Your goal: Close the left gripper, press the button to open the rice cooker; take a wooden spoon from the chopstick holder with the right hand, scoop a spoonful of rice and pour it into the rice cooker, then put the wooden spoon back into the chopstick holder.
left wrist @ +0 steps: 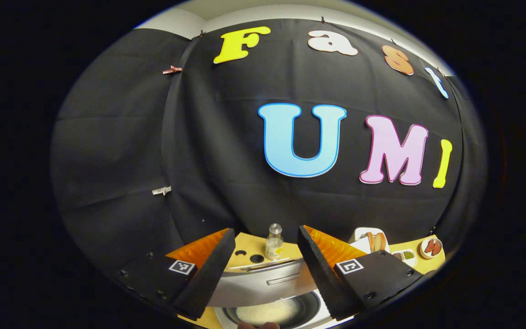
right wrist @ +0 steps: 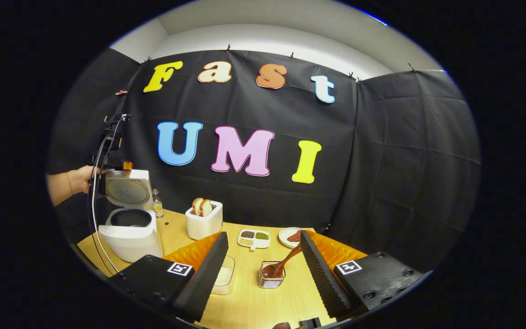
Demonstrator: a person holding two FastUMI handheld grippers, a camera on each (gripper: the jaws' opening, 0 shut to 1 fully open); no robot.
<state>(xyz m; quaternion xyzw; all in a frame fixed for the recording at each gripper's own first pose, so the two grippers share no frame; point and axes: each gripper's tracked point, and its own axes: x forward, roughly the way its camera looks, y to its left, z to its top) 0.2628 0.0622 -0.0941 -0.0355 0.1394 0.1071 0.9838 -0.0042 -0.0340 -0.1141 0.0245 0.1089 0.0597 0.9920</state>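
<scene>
Right gripper view puts us past the lid step: the rice cooker (right wrist: 128,228) stands open, pot dark. Next we judge the right gripper (right wrist: 263,269), jaws released, must reach the wooden spoon (right wrist: 283,264) in the chopstick holder (right wrist: 271,276). Left gripper (left wrist: 266,267) hangs over the cooker, jaws parted.
</scene>
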